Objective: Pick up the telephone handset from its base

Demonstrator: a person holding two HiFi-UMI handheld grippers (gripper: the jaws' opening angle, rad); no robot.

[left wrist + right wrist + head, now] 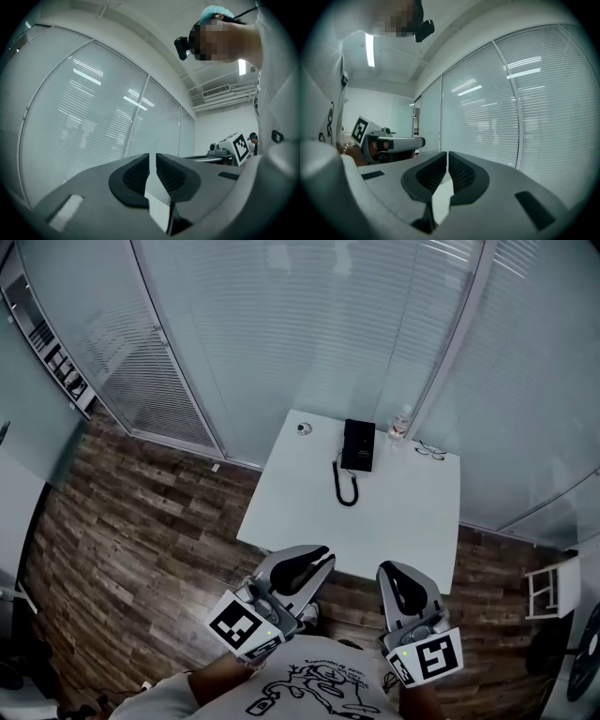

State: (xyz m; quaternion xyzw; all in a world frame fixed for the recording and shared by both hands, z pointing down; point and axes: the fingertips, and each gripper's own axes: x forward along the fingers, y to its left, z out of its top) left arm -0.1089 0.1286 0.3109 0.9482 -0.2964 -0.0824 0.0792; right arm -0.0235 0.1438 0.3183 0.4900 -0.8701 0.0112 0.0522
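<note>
A black telephone handset point(351, 444) lies on its base point(367, 452) at the far side of the white bench point(403, 521), while the left gripper point(319, 559) and right gripper point(394, 573) hover by the bench's near edge, jaws closed together, holding nothing.

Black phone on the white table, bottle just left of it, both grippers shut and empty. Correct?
The head view shows the bottle just right of the phone, not left. Phone's on the white table; left gripper and right gripper are shut and empty.
</note>
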